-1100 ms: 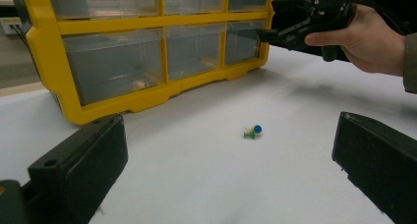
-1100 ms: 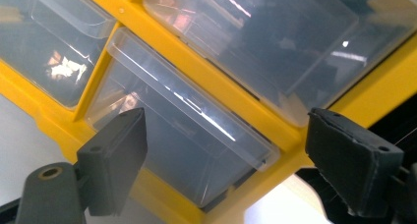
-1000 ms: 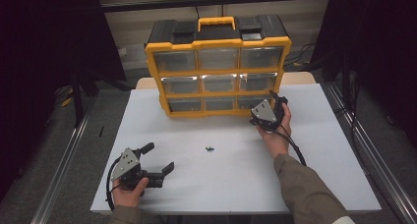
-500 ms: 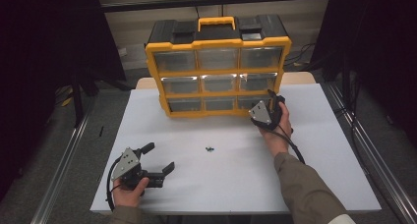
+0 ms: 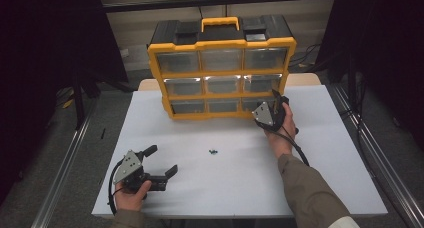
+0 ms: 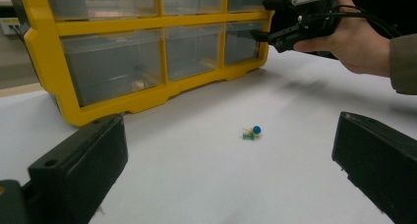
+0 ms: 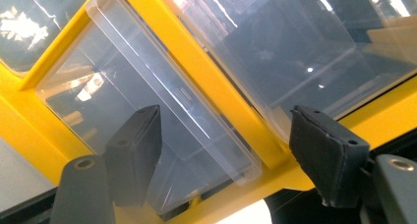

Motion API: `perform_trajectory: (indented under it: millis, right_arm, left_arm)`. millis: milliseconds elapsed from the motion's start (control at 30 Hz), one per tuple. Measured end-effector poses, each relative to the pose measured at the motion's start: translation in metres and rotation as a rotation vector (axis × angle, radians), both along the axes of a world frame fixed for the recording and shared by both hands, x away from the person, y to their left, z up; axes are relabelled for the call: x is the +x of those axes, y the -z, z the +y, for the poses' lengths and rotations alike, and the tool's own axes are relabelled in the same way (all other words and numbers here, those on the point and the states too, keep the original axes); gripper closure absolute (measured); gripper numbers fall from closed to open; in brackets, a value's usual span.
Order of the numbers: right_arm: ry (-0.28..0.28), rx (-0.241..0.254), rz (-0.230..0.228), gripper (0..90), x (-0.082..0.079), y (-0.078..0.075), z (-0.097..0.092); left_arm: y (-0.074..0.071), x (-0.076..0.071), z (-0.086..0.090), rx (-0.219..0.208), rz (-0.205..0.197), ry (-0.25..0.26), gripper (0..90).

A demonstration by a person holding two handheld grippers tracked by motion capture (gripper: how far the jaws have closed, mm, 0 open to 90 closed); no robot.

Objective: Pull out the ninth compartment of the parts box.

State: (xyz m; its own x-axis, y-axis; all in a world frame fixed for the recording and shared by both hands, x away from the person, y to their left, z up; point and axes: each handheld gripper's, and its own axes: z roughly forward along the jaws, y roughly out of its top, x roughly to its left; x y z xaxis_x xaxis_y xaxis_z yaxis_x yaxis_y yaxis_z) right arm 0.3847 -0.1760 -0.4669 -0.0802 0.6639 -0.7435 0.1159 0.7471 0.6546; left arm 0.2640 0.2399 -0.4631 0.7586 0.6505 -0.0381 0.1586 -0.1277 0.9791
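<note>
Presently, the right gripper point(image 5: 274, 99) sits at the organizer's point(image 5: 222, 68) bottom-right drawer point(image 7: 162, 130); its jaws, just narrowing, straddle the drawer's lip unclamped. Well before the organizer, the left gripper point(image 5: 161, 161) rests with jaws spread.

Right gripper point(image 5: 274, 102) jaws: you have just been closing them around the bottom-right drawer's point(image 7: 162, 130) lip, pads not yet pressing.

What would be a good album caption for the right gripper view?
Open tongs straddle the handle lip of a clear drawer in the yellow organizer.
</note>
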Motion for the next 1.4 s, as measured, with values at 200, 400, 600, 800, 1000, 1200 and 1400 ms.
perform_trajectory:
  millis: [200, 400, 600, 800, 1000, 1200, 1400]
  right_arm:
    - [0.004, -0.033, -0.023, 28.6, 0.002, -0.002, -0.001]
    - [0.003, -0.055, -0.037, 28.9, 0.002, -0.001, -0.001]
    - [-0.005, -0.075, -0.032, 33.8, 0.0, -0.002, -0.001]
    - [-0.025, -0.078, -0.008, 42.4, -0.003, -0.004, 0.0]
    - [-0.043, -0.092, 0.01, 48.9, -0.007, -0.004, 0.0]
    - [-0.07, -0.101, 0.031, 57.7, -0.013, -0.004, 0.001]
    - [-0.107, -0.126, 0.031, 62.3, -0.019, -0.004, -0.001]
  left_arm:
    - [-0.001, -0.001, 0.0, 0.01, -0.006, -0.004, 0.2]
    - [0.0, 0.0, 0.0, 0.008, -0.006, 0.002, 0.2]
    - [-0.001, 0.0, 0.001, 0.019, -0.009, -0.002, 0.2]
    - [-0.002, -0.001, -0.002, 0.002, -0.006, -0.003, 0.3]
    - [-0.002, -0.001, -0.002, -0.004, -0.012, 0.004, 0.2]
    - [-0.003, -0.002, -0.002, 0.012, -0.018, 0.007, 0.3]
    - [-0.003, -0.001, -0.002, 0.013, -0.019, 0.007, 0.3]
